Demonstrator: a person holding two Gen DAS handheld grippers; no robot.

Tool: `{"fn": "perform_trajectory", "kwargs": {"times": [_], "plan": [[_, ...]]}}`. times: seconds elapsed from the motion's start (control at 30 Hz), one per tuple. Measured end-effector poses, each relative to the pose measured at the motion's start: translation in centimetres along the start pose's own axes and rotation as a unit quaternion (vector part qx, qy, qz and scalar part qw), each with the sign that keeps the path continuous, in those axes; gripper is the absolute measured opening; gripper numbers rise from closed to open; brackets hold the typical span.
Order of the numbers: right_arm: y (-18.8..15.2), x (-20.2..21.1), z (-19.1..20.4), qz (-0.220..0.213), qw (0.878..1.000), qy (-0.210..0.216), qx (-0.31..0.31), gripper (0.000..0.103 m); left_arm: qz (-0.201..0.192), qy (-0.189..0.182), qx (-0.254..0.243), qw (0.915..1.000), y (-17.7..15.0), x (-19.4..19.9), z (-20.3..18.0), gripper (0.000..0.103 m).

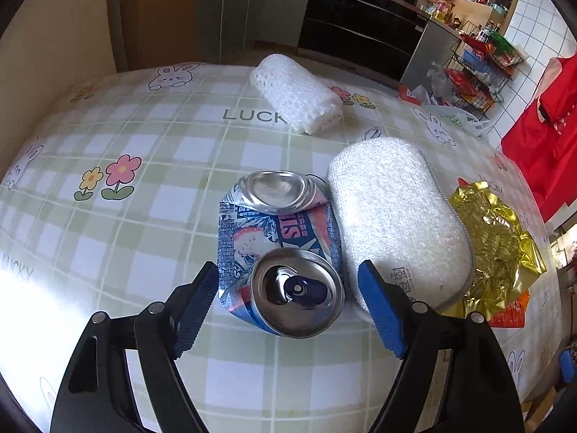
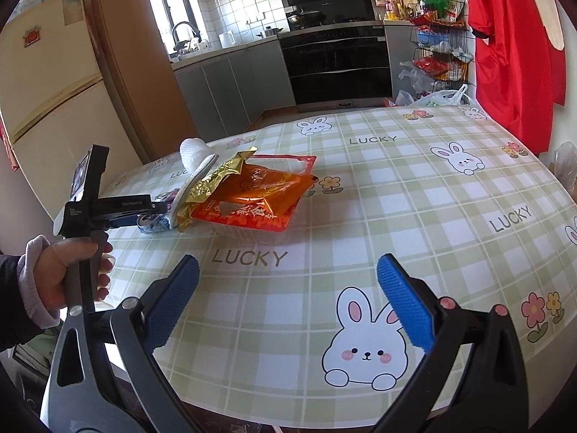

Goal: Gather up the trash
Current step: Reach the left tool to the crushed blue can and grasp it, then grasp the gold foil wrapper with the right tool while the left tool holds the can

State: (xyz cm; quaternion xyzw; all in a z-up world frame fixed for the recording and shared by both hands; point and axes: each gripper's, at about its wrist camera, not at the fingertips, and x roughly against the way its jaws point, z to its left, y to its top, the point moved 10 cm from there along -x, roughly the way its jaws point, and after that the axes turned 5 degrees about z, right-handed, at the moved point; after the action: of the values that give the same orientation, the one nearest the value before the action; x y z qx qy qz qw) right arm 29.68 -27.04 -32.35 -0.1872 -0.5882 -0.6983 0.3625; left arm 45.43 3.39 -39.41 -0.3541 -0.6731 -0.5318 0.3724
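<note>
A crushed blue, white and pink drink can [image 1: 277, 231] lies on the checked tablecloth [image 1: 144, 238], its opened top toward me. My left gripper [image 1: 287, 267] straddles its near end with the jaws apart. The left pad [image 1: 196, 310] is at the can's side, and a gap shows between the can and the right pad [image 1: 382, 314], which stands in front of a white foam roll [image 1: 396, 216]. A crumpled gold wrapper [image 1: 494, 245] lies right of that roll. My right gripper [image 2: 288, 258] hangs open over bare tablecloth [image 2: 396, 195], nothing between its fingers.
A second foam roll [image 1: 295, 93] lies farther back. An orange food tray [image 2: 252, 202] sits under the gold wrapper [image 2: 212, 184]. A person's hand [image 2: 65, 274] holds the left gripper at the table's left edge. A red cloth [image 2: 512, 43] hangs at the right. Kitchen cabinets stand beyond.
</note>
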Motion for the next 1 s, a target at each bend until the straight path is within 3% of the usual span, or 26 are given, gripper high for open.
{"fn": "perform_trajectory", "kwargs": {"times": [0.23, 0.33, 0.53, 0.73, 1.0], "plan": [[0.0, -0.1, 0.8, 0.004, 1.000, 0.001, 0.009, 0.097, 0.013, 0.012, -0.025, 0.9995, 0.0, -1.1, -0.4, 0.077], [0.1, 0.2, 1.1, 0.002, 1.000, 0.002, 0.010, 0.097, 0.015, 0.009, -0.049, 0.9986, -0.6, -0.9, -0.5, 0.069], [0.1, 0.4, 1.7, 0.002, 1.000, 0.006, 0.016, 0.097, 0.015, -0.004, -0.100, 0.9949, -2.2, 0.7, 0.0, 0.068], [0.0, 0.4, 2.3, 0.005, 1.000, 0.012, 0.014, 0.097, 0.014, -0.013, -0.120, 0.9926, -3.9, 2.4, 1.4, 0.067], [0.0, 0.3, 3.3, 0.008, 0.999, 0.015, 0.030, 0.097, -0.014, -0.051, -0.108, 0.9927, -5.4, 5.7, 2.0, 0.066]]}}
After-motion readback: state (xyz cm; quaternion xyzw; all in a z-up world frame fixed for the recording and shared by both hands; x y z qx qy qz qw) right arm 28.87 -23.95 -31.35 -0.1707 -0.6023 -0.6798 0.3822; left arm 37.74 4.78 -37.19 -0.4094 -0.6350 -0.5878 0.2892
